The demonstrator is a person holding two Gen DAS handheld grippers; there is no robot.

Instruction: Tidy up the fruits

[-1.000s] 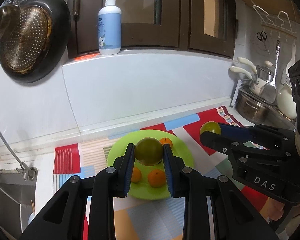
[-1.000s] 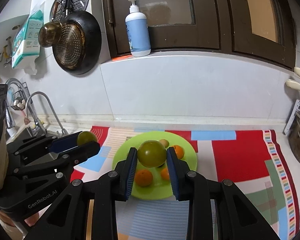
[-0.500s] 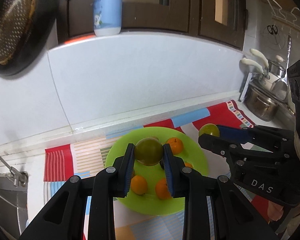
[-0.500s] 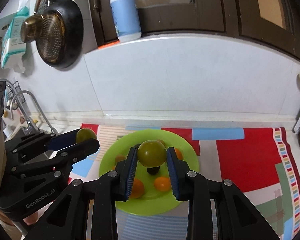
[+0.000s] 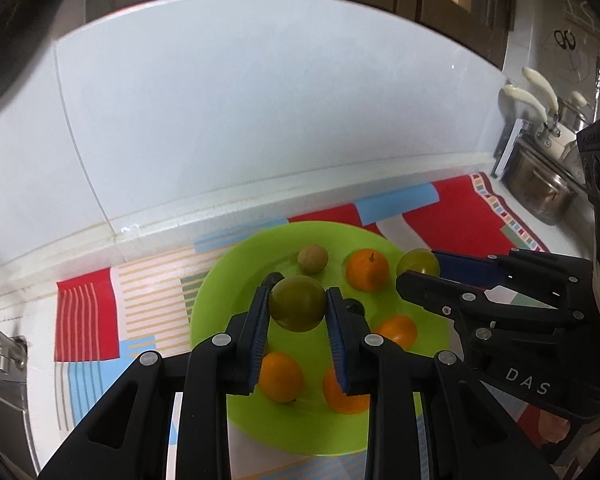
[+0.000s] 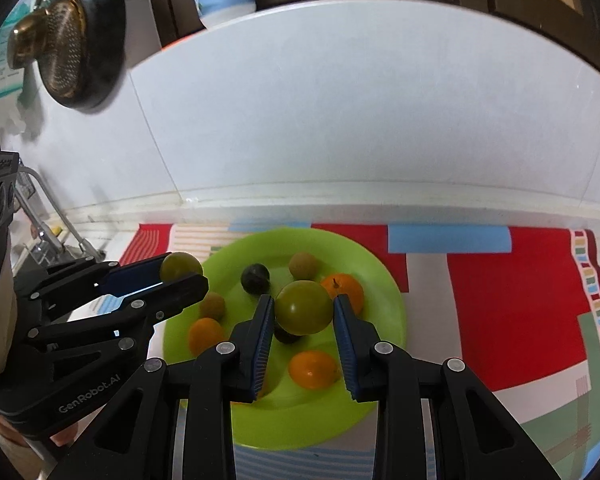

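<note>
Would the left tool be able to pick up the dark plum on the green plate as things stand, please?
Probably not yet. The left tool is shut on a green fruit, so its jaws are occupied. The dark plum lies uncovered on the green plate, so the way looks free once that fruit is released.

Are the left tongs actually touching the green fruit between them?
Touching. In the left wrist view both blue pads of the left tongs press against the sides of the green fruit, which hangs above the green plate with no visible gap.
</note>
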